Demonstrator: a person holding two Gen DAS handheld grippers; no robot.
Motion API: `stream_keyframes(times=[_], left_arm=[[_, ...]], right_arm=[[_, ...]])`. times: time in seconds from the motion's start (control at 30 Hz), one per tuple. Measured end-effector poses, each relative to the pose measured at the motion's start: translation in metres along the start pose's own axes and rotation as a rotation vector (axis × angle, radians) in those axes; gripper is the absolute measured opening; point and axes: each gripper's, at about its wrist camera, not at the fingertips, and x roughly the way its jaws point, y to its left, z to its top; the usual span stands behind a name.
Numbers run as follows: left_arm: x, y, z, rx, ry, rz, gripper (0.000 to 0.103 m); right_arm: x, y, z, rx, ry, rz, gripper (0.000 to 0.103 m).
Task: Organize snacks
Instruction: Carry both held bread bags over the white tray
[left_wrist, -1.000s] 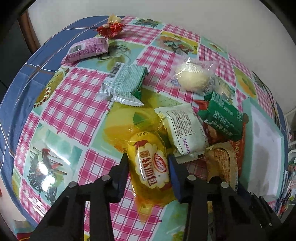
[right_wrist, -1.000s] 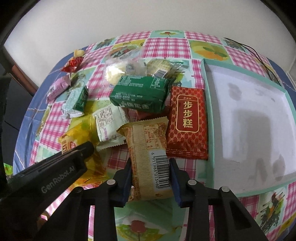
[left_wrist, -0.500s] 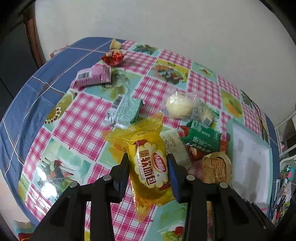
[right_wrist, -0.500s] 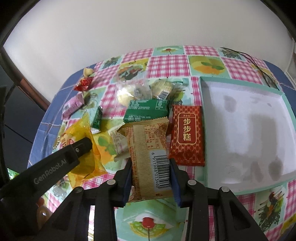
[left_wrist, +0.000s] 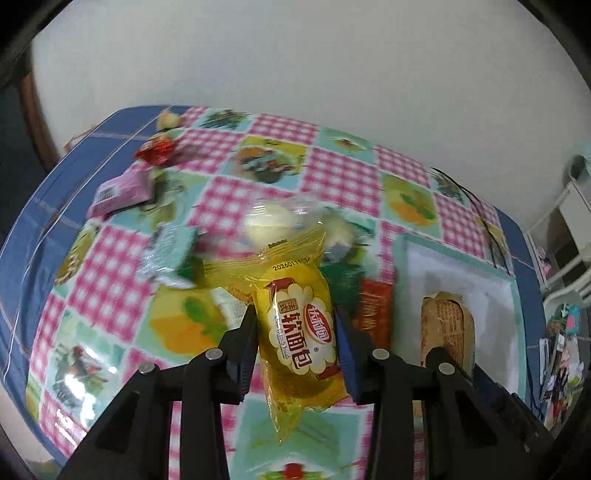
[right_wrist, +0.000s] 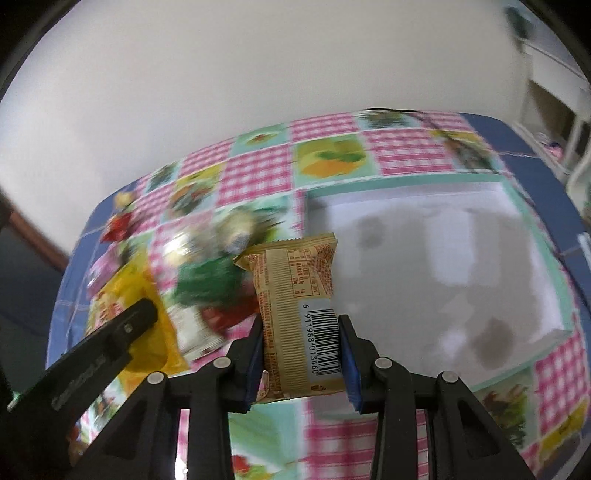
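Note:
My left gripper (left_wrist: 297, 338) is shut on a yellow bread packet (left_wrist: 299, 321), held up off the table. My right gripper (right_wrist: 301, 343) is shut on a tan snack packet with a barcode (right_wrist: 301, 310), also lifted; the same tan packet (left_wrist: 447, 325) shows in the left wrist view over the tray. A white tray with a teal rim (right_wrist: 443, 258) lies to the right, and its rim (left_wrist: 402, 258) appears in the left wrist view too. Other snacks stay in a blurred pile: a green packet (right_wrist: 207, 277), a red packet (left_wrist: 373, 310), a clear bun bag (left_wrist: 273, 221).
A pink packet (left_wrist: 118, 192), a mint-green packet (left_wrist: 170, 254) and a red candy (left_wrist: 157, 149) lie at the left on the checked tablecloth (left_wrist: 332, 173). A black cable (left_wrist: 476, 210) runs past the tray's far side. White wall stands behind; white shelves at far right.
Both grippers rose off the table with their packets and swung right, toward the tray. The tan packet now hangs over the tray's left part. The pile stays put.

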Motion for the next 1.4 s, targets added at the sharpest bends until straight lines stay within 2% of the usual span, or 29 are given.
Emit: stream_keyframes(times=[0.37,0.57,0.8,1.07,1.23,1.27,1.37,1.4], left_arm=[[0.027,-0.092,0.008,0.197,-0.021,-0.059,0.041],[0.049,-0.127,0.013,0.245,-0.008,-0.090,0.041],[0.074,-0.154,0.020,0.273,-0.007,-0.113,0.041],[0.094,-0.162,0.023,0.290,0.000,-0.111,0.041],[0.093,-0.163,0.026,0.296,0.005,-0.100,0.042],[0.090,-0.164,0.026,0.298,-0.001,-0.096,0.045],[0.083,-0.161,0.031,0.285,-0.004,-0.100,0.065],[0.080,-0.160,0.032,0.280,-0.003,-0.106,0.068]], right_arm=[[0.013,-0.080,0.032,0.156,-0.008,-0.136,0.039],[0.023,-0.111,0.049,0.192,-0.021,-0.192,0.039],[0.040,-0.138,0.064,0.233,-0.030,-0.236,0.039],[0.056,-0.146,0.072,0.237,-0.024,-0.274,0.039],[0.058,-0.145,0.076,0.228,-0.021,-0.286,0.040],[0.057,-0.144,0.076,0.227,-0.023,-0.289,0.040],[0.053,-0.143,0.078,0.221,-0.024,-0.284,0.041],[0.049,-0.142,0.079,0.217,-0.028,-0.283,0.042]])
